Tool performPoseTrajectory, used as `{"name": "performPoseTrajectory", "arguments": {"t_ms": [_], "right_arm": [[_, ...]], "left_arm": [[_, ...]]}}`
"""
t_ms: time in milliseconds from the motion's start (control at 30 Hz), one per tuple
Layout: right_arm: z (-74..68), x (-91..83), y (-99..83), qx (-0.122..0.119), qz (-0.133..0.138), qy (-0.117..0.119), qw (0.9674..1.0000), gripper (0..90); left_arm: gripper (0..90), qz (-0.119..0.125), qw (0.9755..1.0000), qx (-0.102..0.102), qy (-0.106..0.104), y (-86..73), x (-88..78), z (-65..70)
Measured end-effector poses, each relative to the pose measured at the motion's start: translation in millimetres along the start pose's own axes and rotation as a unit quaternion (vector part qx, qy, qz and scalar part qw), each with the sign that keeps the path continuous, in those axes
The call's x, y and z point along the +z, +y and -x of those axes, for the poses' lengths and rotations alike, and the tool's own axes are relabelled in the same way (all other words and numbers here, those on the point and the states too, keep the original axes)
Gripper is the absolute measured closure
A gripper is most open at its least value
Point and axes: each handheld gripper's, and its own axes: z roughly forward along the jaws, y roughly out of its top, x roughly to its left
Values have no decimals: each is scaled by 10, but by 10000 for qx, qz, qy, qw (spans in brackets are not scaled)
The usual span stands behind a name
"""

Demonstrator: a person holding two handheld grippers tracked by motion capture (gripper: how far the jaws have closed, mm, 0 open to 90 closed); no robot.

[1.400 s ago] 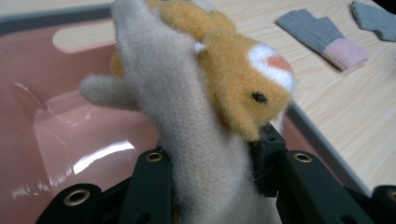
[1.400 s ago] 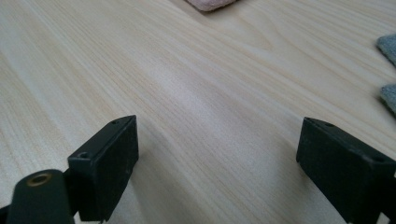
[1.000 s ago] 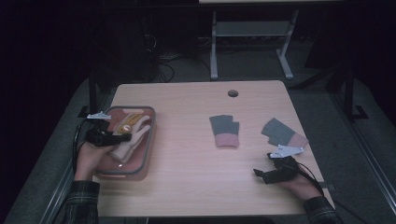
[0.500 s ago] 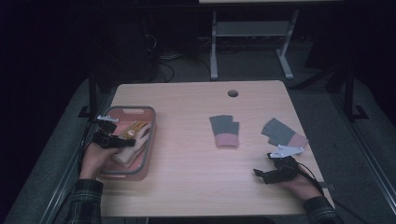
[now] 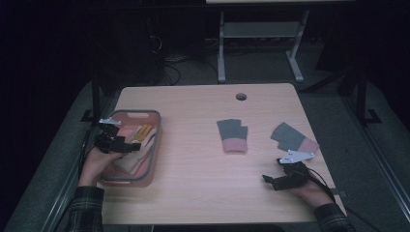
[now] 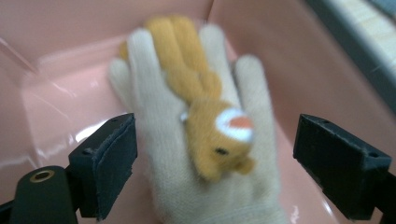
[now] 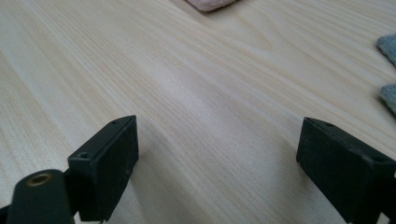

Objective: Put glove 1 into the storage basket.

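Your left gripper (image 5: pixel 126 146) hangs over the pink plastic bin (image 5: pixel 153 155), and its jaws have just been opening; they now stand wide apart, pressing on nothing, with the cream knit glove (image 6: pixel 187 140) lying between them on the bin's glossy floor. That glove is fuzzy, its fingers spread flat, and a plush orange animal figure (image 6: pixel 205 116) with a white-and-orange patch sits on its back. Your right gripper (image 5: pixel 270 181) rests low over the pale wood-grain table (image 5: pixel 193 183), jaws apart with only bare tabletop between them. Two grey fingerless gloves with pink ribbed cuffs lie on the table: one (image 5: pixel 233 135) near the middle, one (image 5: pixel 292 137) just beyond your right hand.
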Motion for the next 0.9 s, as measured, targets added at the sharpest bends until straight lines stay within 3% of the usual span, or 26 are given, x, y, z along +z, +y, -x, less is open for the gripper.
{"name": "performPoseTrajectory", "arguments": {"t_ms": [133,333,633,900], "right_arm": [[0,0,0,-2,1,0,10000,125],[0,0,0,0,0,1,10000,125],[0,0,0,1,0,0,10000,125],[0,0,0,2,0,0,10000,125]], "left_arm": [[132,196,9997,119,4,39,-131,46],[132,421,9986,227,-205,121,-222,191],[133,526,9963,460,-492,249,-214,514],[134,545,9924,645,-893,326,-160,780]]}}
